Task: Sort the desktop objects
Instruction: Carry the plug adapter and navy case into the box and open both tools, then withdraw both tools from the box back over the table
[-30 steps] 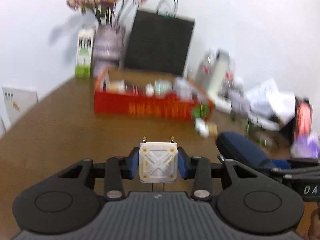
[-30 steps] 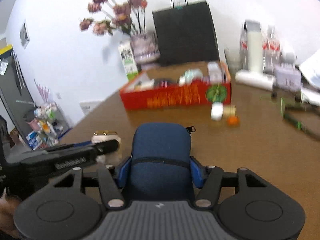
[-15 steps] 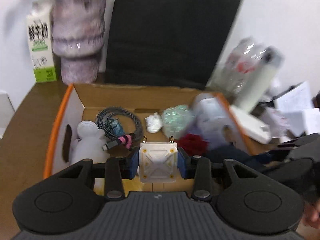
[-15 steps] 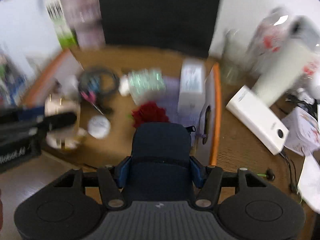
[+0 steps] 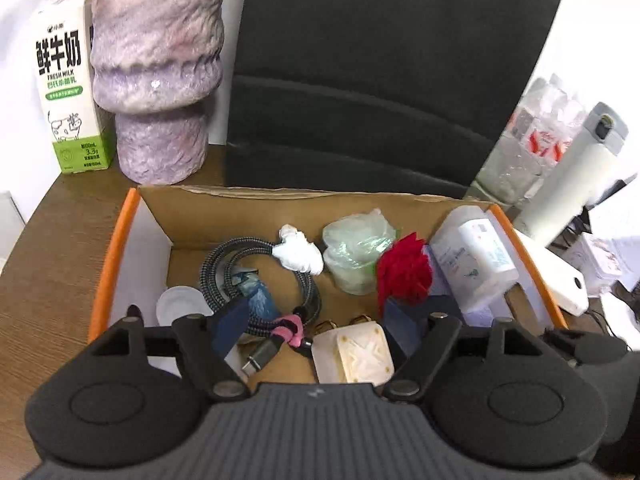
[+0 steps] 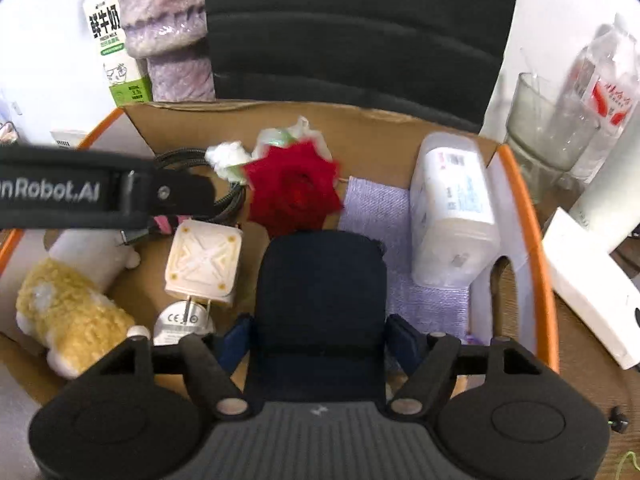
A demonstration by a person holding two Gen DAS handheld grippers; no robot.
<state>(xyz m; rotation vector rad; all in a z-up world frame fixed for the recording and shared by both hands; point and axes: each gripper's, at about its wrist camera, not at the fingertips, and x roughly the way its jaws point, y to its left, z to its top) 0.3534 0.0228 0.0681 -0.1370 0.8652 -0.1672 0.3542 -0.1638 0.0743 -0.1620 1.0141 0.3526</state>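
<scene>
An orange-rimmed cardboard box (image 5: 114, 248) lies under both grippers. My left gripper (image 5: 316, 328) hangs over its front with jaws opening wide. The white charger (image 5: 356, 354) lies loose on the box floor between them, nearer the right finger, untouched. The right wrist view shows that charger (image 6: 204, 268) flat beside the red flower (image 6: 294, 192). My right gripper (image 6: 320, 342) is low over the box (image 6: 536, 216), its jaws opening. The dark blue case (image 6: 320, 304) still stands between the pads, which have just come off its sides.
The box also holds a braided cable (image 5: 256, 280), a crumpled tissue (image 5: 298, 254), a white bottle (image 5: 472, 264), a purple cloth (image 6: 384, 216) and a yellow plush toy (image 6: 68, 316). Behind it stand a milk carton (image 5: 66, 92), a purple vase (image 5: 160, 72) and a black bag (image 5: 384, 72). A white power bank (image 6: 588, 292) lies right.
Both grippers travelled from the bare table to over the box and tipped downward. The left jaws spread and let the charger drop into the box. The right jaws widened around the case.
</scene>
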